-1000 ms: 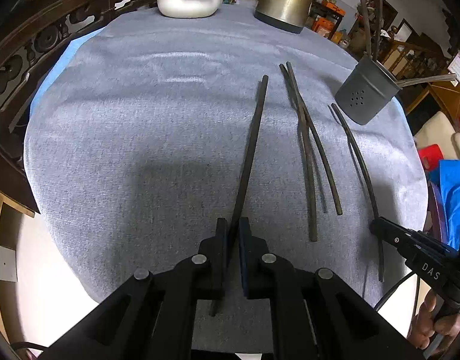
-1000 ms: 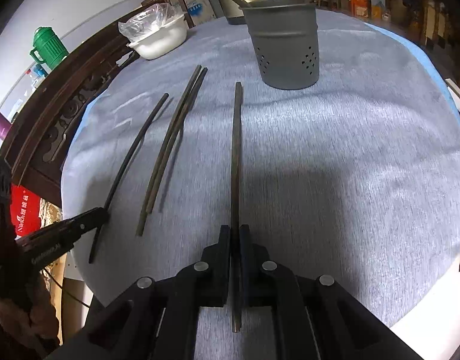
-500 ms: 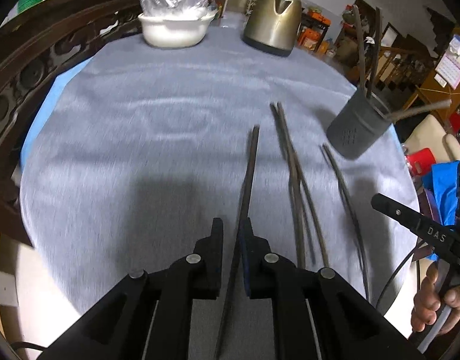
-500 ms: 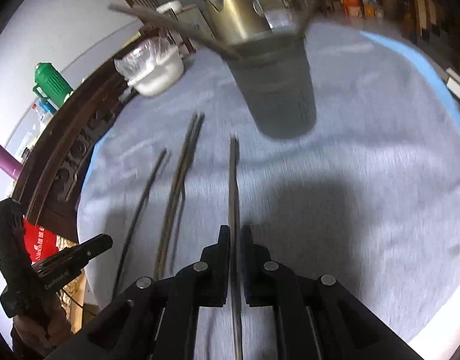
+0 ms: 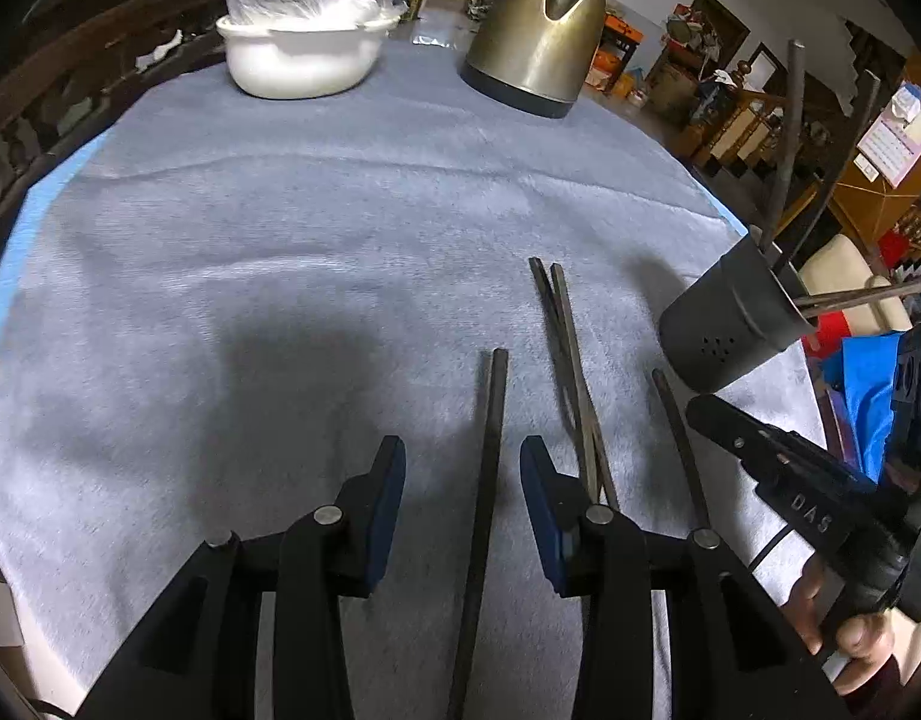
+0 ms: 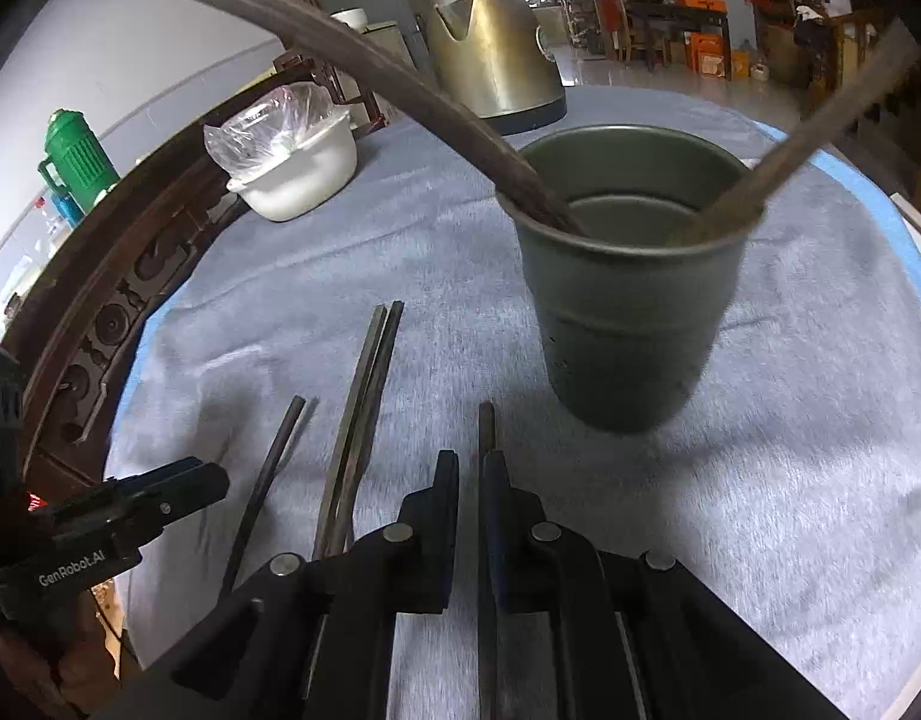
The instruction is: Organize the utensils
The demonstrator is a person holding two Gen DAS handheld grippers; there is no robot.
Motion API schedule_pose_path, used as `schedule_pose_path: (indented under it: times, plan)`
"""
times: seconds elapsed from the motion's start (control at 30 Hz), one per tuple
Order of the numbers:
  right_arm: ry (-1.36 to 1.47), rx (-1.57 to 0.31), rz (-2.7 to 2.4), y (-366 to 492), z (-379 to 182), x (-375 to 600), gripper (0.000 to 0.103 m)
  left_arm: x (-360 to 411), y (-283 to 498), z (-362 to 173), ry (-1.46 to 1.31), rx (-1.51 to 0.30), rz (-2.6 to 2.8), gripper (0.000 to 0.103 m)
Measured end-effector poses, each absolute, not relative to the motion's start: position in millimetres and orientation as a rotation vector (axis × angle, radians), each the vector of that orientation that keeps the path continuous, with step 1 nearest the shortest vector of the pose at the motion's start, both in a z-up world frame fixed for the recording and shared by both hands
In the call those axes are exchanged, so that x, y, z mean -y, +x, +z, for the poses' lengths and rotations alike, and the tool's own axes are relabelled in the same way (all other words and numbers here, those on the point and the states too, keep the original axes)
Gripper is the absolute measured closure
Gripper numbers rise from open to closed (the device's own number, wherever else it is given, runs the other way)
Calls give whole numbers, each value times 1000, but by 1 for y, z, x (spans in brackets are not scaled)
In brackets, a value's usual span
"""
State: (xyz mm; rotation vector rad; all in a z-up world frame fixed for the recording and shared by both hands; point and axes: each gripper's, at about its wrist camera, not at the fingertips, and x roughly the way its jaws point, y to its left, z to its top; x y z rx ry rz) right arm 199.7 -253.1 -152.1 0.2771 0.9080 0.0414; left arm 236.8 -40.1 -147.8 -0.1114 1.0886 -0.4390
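My left gripper [image 5: 460, 456] hangs over the grey cloth with its jaws opening. A dark chopstick [image 5: 490, 420] runs between the pads, and neither pad touches it. My right gripper [image 6: 471, 462] is shut on another dark chopstick [image 6: 487, 420], which points at the grey metal utensil holder [image 6: 628, 312] just ahead. The holder [image 5: 724, 330] stands upright with chopsticks leaning out of it. A pair of chopsticks [image 5: 571, 360] lies on the cloth between the two grippers, also seen in the right wrist view [image 6: 370, 384].
A brass-coloured kettle [image 5: 538, 36] and a white bowl [image 5: 304, 54] under plastic stand at the table's far side. A carved dark wooden rail [image 6: 100, 312] curves along the left edge, with a green flask [image 6: 76, 156] behind it. The cloth's near edge drops off below both grippers.
Both grippers have moved forward across the table, so the holder, kettle and bowl look nearer. The left jaws, shut on their chopstick before, now stand apart. The right jaws stay shut.
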Motion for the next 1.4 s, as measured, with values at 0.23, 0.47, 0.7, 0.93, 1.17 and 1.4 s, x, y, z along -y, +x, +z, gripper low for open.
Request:
schedule_pose_path:
  times: [0.23, 0.47, 0.7, 0.93, 1.17, 1.4]
  plan:
    - [230, -941, 24, 211, -162, 247, 89, 55, 244, -150, -97, -1099, -476, 60]
    - [220, -981, 30, 219, -171, 245, 85, 64, 252, -159, -82, -1113, -488, 60]
    - [221, -964, 29, 218, -173, 244, 82, 66, 254, -166, -49, -1110, -478, 70]
    - [140, -962, -3, 221, -173, 237, 90, 70, 254, -167, -12, -1105, -462, 92]
    - [196, -956, 1, 218, -172, 247, 96, 72, 249, -163, 30, -1072, -429, 96]
    - [214, -883, 21, 208, -159, 247, 96, 71, 244, -154, 46, -1041, -405, 96]
